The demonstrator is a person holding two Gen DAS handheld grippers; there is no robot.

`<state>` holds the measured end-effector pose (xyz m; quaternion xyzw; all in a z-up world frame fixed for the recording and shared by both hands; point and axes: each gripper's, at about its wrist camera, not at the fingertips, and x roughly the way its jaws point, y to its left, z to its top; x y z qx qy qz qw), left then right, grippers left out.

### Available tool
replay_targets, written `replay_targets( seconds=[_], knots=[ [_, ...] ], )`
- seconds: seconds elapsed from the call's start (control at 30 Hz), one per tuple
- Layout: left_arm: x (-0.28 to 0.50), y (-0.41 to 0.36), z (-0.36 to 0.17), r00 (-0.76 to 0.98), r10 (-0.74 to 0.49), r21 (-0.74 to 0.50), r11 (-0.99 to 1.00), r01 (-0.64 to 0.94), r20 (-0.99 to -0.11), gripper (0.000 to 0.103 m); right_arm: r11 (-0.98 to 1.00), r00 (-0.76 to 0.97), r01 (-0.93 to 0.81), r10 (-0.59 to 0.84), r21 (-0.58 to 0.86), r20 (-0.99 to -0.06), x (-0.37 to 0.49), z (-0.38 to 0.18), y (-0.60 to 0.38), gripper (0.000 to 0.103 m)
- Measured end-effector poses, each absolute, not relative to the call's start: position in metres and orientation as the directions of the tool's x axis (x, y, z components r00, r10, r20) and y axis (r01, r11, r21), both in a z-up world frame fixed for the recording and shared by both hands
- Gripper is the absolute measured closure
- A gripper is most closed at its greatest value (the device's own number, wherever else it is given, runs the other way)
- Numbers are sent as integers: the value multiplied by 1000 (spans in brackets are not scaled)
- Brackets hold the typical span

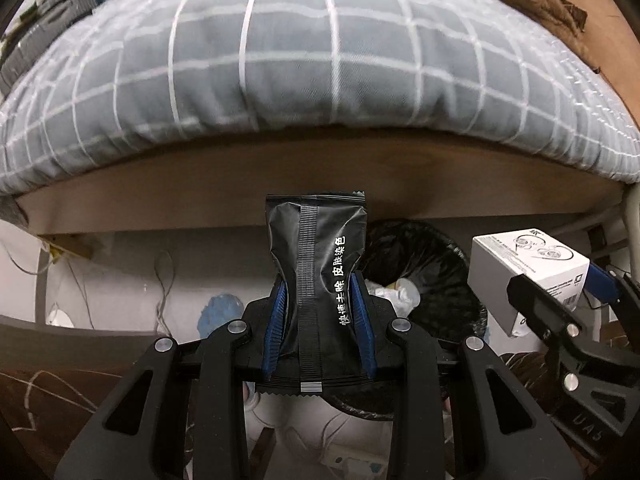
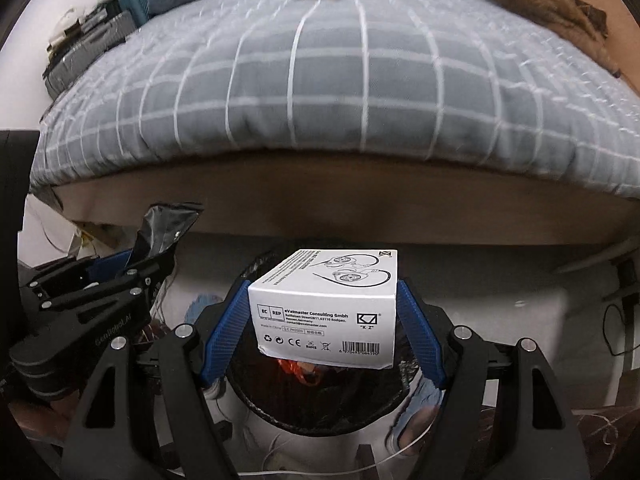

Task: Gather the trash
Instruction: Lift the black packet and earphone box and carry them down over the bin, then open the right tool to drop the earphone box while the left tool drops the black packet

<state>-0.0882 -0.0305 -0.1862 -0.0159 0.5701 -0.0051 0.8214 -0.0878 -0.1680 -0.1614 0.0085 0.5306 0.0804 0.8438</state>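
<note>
In the left wrist view, the left gripper (image 1: 318,320) pinches a black foil packet (image 1: 316,276) upright at centre frame. The right gripper (image 2: 324,328) clamps a white earphone box (image 2: 326,312) directly above the black-lined trash bin (image 2: 320,400), apparently poised to drop it.

My left gripper (image 1: 320,320) is matte black plastic, with two pairs of angular linkage arms spreading toward the lower corners of the frame, each with a long cut-out slot. Round silver screws (image 1: 237,326) cap the joints. My fingers (image 1: 274,330) carry ribbed blue pads on their inner faces. My right gripper (image 2: 322,328) is built the same: black arms, silver pivot screws (image 2: 461,331), blue textured pads (image 2: 420,336) on the fingers. Seen at the left of the right wrist view, the left gripper's body bears pale lettering I cannot read clearly.
</note>
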Motion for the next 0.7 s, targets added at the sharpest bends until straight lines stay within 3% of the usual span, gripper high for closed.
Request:
replay_targets(
  seconds=[0.37,0.47,0.7],
  knots=[
    [-82,-10,-204,325,-23,-41,998,-48,-946,72,985,379,-150,140,88,-915,-76,-181,-155,31],
    [-83,-17,-200,325,-33,-49,998,-41,-945,72,987,405,-151,108,50,-908,-80,-177,-158,18],
    [-80,-38,-196,330,-51,-56,998,-6,-943,72,995,451,-102,50,4,-891,-85,-165,-190,9]
  ],
)
